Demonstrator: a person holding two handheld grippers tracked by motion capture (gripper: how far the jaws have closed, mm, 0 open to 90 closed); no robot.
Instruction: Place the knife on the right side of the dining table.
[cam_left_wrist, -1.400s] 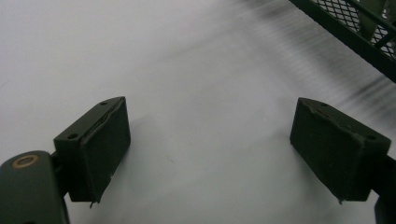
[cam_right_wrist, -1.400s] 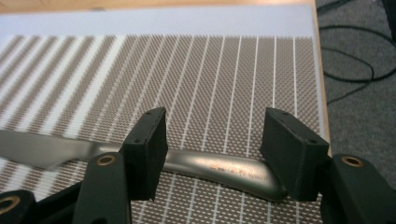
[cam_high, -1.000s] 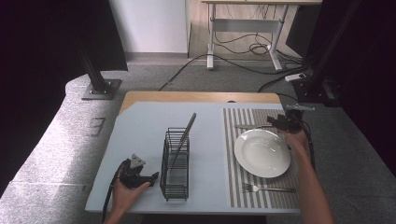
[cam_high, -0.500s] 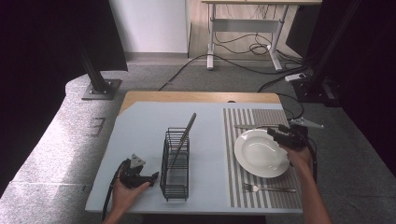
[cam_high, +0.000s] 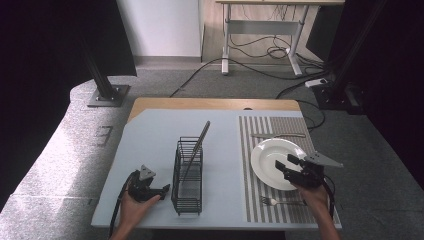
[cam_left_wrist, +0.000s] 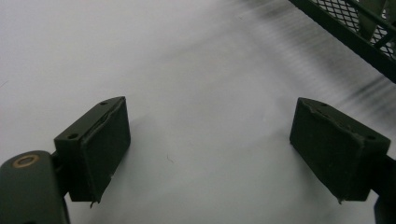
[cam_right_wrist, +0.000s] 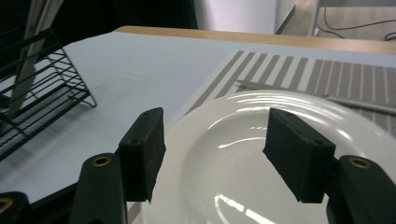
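Two grippers, both spread wide and empty on my feed: right gripper (cam_high: 286, 167) hovers over the white plate (cam_high: 270, 152) on the striped placemat (cam_high: 280, 205) at lower right, fork (cam_high: 280, 202) near its edge; left gripper (cam_high: 165, 190) rests lower left beside the black wire rack (cam_high: 187, 200), which holds one leaning utensil (cam_high: 197, 145); pale blue tabletop (cam_high: 150, 145), grey carpet (cam_high: 75, 135) around

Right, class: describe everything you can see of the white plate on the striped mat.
The plate is round, white and glossy like glazed ceramic, with a shallow well and a broad raised rim that catches reflections. It is empty and lies flat, right way up, on the striped placemat. A fork lies just in front of it and a slim utensil behind it. The right gripper hovers over its near right edge, jaws open; whether they touch it is unclear.
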